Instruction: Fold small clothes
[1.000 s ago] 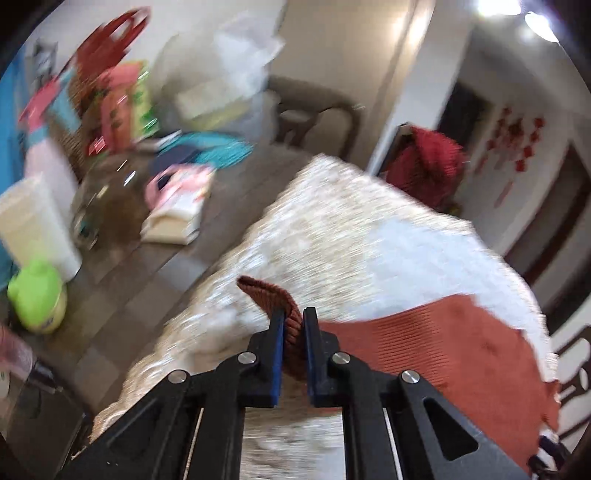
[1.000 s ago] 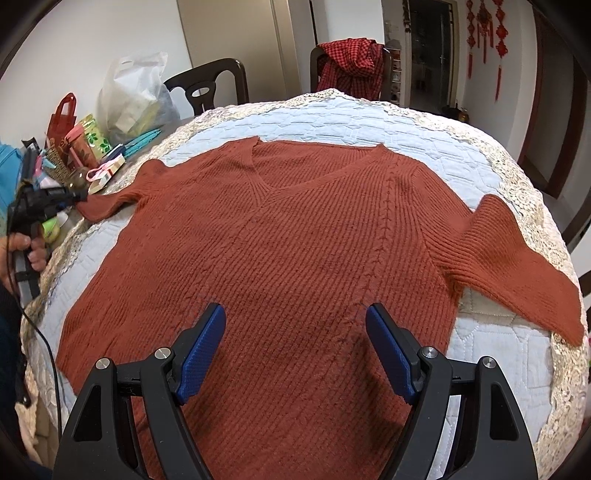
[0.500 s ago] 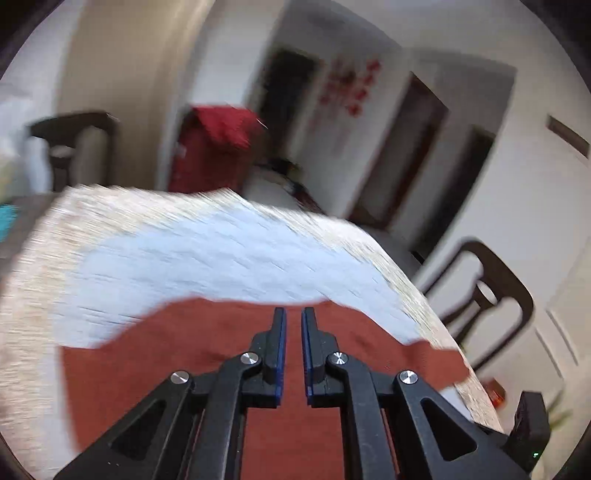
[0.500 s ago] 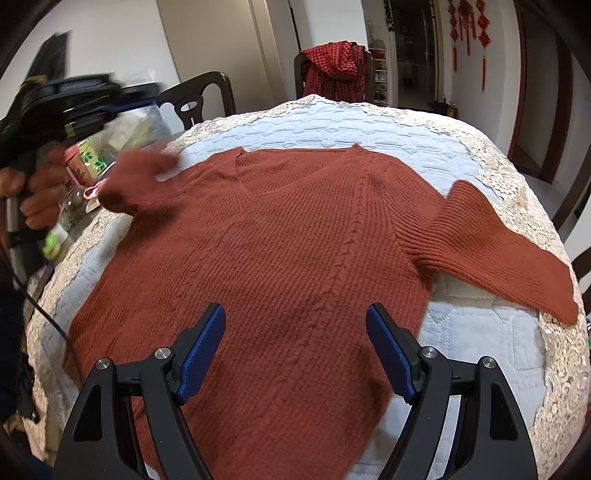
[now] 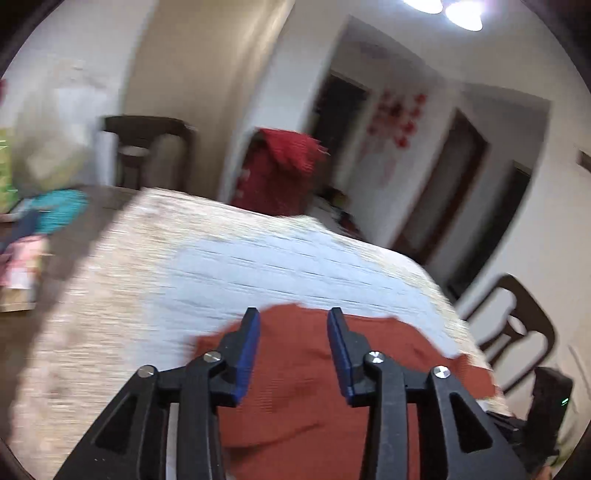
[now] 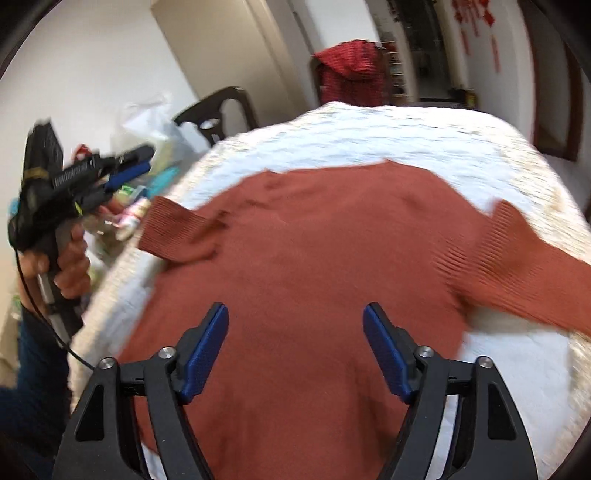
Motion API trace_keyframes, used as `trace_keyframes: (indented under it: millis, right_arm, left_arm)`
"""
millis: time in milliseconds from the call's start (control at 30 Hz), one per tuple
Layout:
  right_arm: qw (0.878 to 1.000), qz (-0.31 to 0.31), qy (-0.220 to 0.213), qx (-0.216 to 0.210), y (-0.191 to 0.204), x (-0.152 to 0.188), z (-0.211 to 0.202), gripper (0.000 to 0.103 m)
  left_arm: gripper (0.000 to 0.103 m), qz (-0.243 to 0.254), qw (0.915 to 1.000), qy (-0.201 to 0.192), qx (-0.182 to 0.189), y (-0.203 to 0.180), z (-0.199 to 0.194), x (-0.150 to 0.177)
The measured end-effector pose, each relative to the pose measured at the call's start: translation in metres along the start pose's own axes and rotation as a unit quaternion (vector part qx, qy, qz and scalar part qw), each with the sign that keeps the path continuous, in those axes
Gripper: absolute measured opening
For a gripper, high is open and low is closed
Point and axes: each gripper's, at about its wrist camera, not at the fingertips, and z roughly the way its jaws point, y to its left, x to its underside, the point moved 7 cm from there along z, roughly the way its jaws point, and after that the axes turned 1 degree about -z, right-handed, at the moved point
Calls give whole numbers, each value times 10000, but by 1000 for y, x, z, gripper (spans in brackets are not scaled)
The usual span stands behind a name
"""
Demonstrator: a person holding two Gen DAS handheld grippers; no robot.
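Right wrist view: my left gripper (image 6: 125,171), just opening, holds nothing; my right gripper (image 6: 295,354) gapes over the sweater (image 6: 314,251); no legible writing.

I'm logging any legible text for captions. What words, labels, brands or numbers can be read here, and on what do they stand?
None can be read.
Packages and bottles on the dark wooden table beside the rust-red knitted sweater: printing too blurred to read.
Red hanging decorations on the far wall: too small and blurred to read.
Left black hand-held gripper: no legible marking.
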Motion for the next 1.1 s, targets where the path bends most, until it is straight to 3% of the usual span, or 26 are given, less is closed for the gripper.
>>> trace_keyframes:
  millis: [100,267,400,533,567,600,633,700,900,1100]
  right_arm:
    - [9986,85,138,-513,25,-14,27,52]
    - [9958,-9,452,-802,65,-32,82,51]
    - [9944,-317,665,-760,92,-43,122,51]
    - [9924,-244,1016,-645,94,-45,164,49]
    - [9927,-250,989,-636,93,-45,167,35]
    - [9931,-304,942,-622,92,-47,168,7]
    - [9927,-332,936,-680,92,-48,166,4]
    - [9927,-427,730,-856,92,-54,151,4]
    - [9985,-165,175,-495,43,-76,109,4]
    - [9983,349,455,-95,-13,-74,120,4]
  left_arm:
    - [42,-120,9994,65,-307,32,-10,8]
    - [42,-270,9982,306,-436,50,-7,36]
    - [42,-386,9979,382,-347,54,-4,47]
    - [42,-360,9981,379,-314,55,0,46]
    - [42,-335,9982,374,-315,55,0,45]
    - [42,-309,9983,370,-326,54,1,43]
    - [42,-284,9984,368,-319,52,1,41]
    - [42,-236,9986,353,-305,50,3,39]
    - [42,-172,9982,509,-251,42,25,38]
    - [42,-11,9955,847,-416,33,52,48]
